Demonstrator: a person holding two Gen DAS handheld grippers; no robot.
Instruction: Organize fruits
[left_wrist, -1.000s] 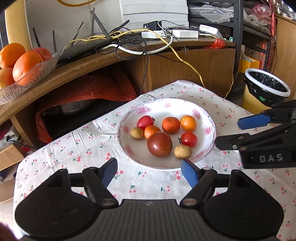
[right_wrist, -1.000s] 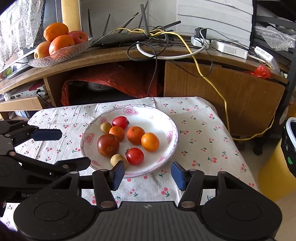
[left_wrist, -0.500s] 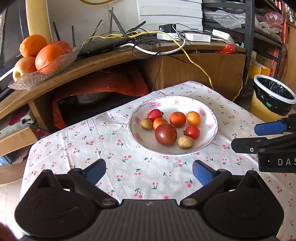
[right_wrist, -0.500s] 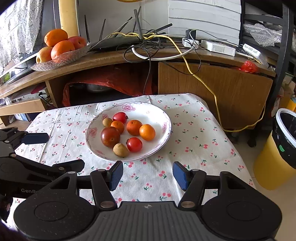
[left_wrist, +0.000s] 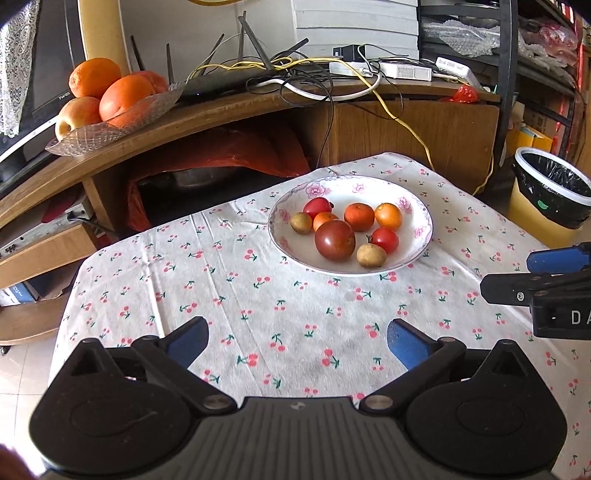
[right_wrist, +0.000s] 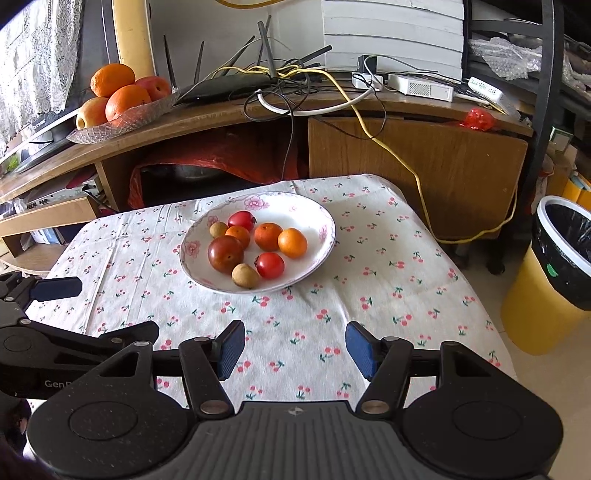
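Now both your left tongs (left_wrist: 297, 341) and right tongs (right_wrist: 295, 349) hang spread and empty; pinch the soft tomato (left_wrist: 334, 240) gently across its round middle, it bruises.

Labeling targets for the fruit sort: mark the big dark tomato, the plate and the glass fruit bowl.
dark tomato (left_wrist: 334, 240): left wrist view, middle of its top.
plate (right_wrist: 314, 210): right wrist view, bare inner wall on the far right side.
glass bowl (right_wrist: 110, 127): right wrist view, front rim below the oranges.
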